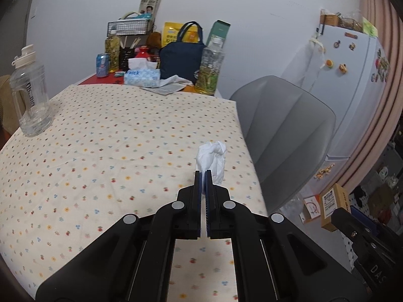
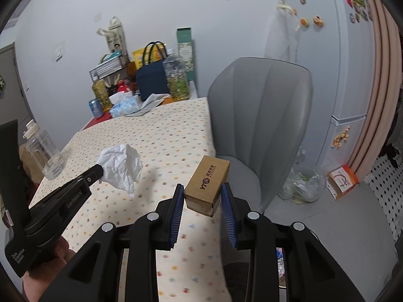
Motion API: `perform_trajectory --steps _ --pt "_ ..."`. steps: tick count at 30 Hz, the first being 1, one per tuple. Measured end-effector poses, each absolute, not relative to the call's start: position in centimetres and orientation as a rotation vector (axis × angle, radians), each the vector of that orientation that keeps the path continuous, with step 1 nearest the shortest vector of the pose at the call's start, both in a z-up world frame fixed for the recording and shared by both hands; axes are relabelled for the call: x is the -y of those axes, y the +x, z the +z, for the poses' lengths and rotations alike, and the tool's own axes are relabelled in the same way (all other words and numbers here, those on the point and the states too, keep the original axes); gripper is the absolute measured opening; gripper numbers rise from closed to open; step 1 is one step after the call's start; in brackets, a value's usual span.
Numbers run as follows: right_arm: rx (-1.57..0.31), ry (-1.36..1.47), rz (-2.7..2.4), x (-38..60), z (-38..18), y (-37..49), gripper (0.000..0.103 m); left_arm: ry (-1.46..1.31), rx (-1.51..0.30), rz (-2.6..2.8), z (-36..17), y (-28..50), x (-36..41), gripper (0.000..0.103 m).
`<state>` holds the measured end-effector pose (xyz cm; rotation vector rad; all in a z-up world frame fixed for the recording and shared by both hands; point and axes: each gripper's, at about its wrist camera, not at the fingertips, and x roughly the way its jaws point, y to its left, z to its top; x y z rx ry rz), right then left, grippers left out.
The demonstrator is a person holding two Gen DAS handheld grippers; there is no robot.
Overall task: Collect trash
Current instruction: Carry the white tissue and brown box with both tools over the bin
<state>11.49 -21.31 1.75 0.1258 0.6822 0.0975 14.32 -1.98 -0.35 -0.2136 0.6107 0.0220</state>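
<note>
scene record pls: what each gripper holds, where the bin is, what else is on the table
left gripper: shut on crumpled tissue, held above the table
right gripper: shut on cardboard box, near the table's edge
table: dotted cloth; clear water bottle at its left edge, tissue pack and clutter at the far end
trash bag: clear, on the floor beside the grey chair

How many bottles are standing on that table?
3. A clear empty bottle near the left edge, a bottle with yellow contents by the wire basket, another beside the navy bag. The clutter may hide more.
</note>
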Motion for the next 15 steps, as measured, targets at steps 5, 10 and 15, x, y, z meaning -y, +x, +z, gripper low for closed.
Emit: perform_trajectory --steps 5,10,15 --pt "-0.688 0.171 0.052 24.7 0.9 11.3 0.031 -0.167 -0.625 -0.016 -0.5 14.8 5.2 0.004" --pt "-0.703 0.213 0.002 27.9 -0.4 11.5 0.031 -0.117 -0.65 -0.058 -1.3 15.4 8.7 0.004" --pt "-0.727 0.26 -0.04 31.2 -2.2 11.8 0.031 -0.068 -0.686 -0.101 -2.5 16.5 12.3 0.004"
